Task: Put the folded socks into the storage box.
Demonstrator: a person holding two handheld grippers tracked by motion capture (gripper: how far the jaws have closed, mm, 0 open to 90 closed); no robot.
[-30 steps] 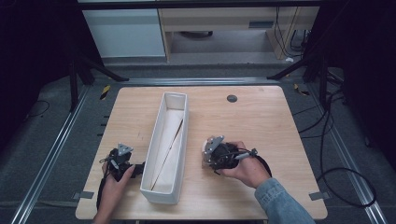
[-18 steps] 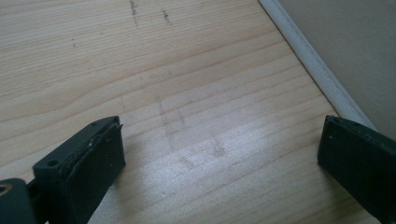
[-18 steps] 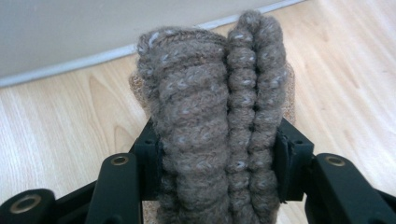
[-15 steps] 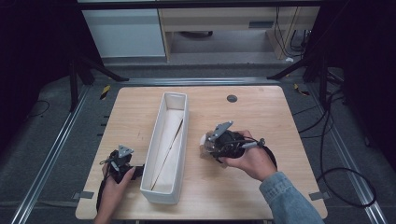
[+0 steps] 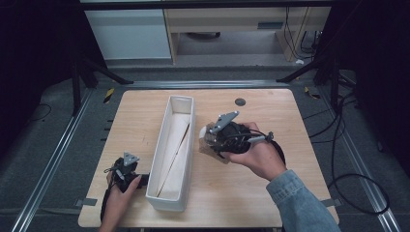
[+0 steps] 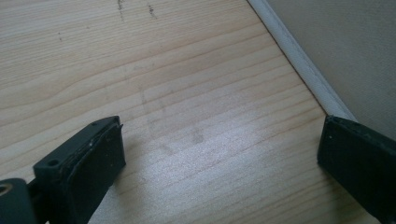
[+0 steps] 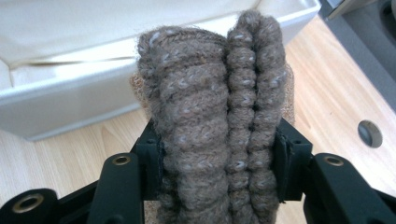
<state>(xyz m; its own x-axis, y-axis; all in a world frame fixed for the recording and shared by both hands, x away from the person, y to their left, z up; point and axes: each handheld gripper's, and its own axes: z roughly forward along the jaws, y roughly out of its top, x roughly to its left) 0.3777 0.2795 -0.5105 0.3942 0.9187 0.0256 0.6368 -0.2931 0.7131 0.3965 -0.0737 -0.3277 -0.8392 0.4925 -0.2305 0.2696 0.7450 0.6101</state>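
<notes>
From my seat the table (image 5: 270,183) is evenly lit from overhead; everything around the table falls off into near black; the hands cast only soft shadows on its wood; the high view is slightly soft; in the left gripper view a pale sheen sits on the grain, near jaws blurred.

right gripper (image 5: 209,140) lifted off the table, knitted brown bundle (image 7: 219,121) clamped between its fingers

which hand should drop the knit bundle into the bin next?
Right. Its claw is clamped on the brown knit bundle, raised beside the long white bin. The left claw is open and holds nothing, low on the table at the bin's other side.
</notes>
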